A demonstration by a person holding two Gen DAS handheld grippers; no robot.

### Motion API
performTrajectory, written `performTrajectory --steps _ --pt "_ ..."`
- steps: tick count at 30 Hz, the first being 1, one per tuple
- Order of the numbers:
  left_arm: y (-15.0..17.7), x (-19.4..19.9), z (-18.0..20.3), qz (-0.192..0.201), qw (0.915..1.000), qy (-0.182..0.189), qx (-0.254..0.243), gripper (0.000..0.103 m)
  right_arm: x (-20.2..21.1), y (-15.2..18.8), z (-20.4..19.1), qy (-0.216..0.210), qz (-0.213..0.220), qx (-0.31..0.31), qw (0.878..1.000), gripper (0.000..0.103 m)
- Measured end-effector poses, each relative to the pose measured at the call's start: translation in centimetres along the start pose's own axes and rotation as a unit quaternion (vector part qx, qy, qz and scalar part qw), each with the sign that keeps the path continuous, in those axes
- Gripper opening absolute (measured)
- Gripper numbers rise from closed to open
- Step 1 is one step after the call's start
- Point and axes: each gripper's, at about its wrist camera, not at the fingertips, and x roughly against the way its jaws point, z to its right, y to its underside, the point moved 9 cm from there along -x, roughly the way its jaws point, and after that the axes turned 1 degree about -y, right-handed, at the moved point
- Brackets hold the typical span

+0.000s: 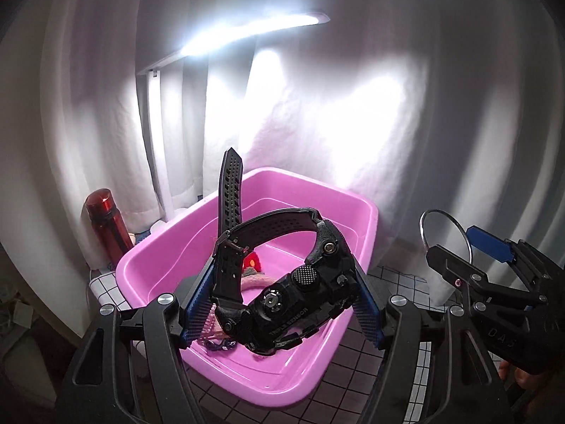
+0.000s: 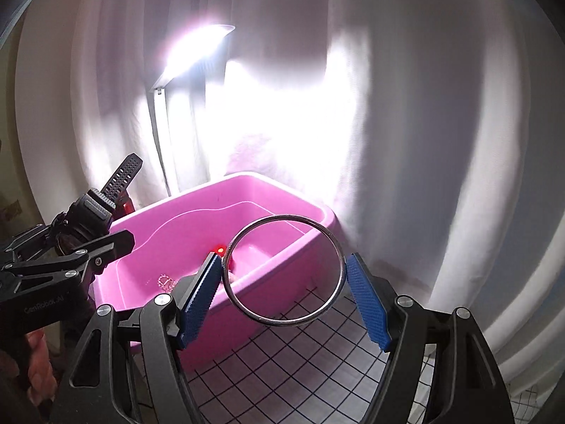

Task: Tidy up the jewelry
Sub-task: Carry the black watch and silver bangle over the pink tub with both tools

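My left gripper [image 1: 282, 304] is shut on a chunky black wristwatch [image 1: 282, 300], its blue pads pressing the strap and case while one strap end sticks up. It hangs over a pink plastic tub [image 1: 159, 265]. My right gripper [image 2: 284, 293] is shut on a thin silver bangle [image 2: 335, 243], held across its width above the tub's [image 2: 183, 222] right part. In the left wrist view the right gripper [image 1: 469, 251] shows at the right with the bangle [image 1: 425, 235]. In the right wrist view the left gripper [image 2: 81, 243] shows at the left with the watch [image 2: 91, 208]. Small pink and beaded pieces [image 1: 254, 281] lie inside the tub.
A red bottle [image 1: 106, 226] stands left of the tub by the white curtain [image 1: 441, 106]. A lit white desk lamp [image 1: 247, 30] hangs over the back. The table wears a white grid-patterned cloth [image 2: 300, 353]. A small red light [image 2: 220, 249] glows in the tub.
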Motion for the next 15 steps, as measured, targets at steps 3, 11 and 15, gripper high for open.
performTrajectory --steps 3,11,15 --pt "-0.7 -0.8 -2.1 0.000 0.9999 -0.010 0.006 0.067 -1.8 -0.9 -1.6 -0.014 -0.001 0.004 1.000 0.070" --pt "-1.4 -4.6 -5.6 -0.018 0.9996 -0.021 0.002 0.067 -7.0 -1.5 -4.5 -0.030 -0.022 0.015 0.999 0.070" --pt "-0.9 -6.7 -6.1 -0.036 0.9992 -0.017 -0.001 0.067 -9.4 -1.7 -5.5 -0.030 -0.039 0.021 0.999 0.070"
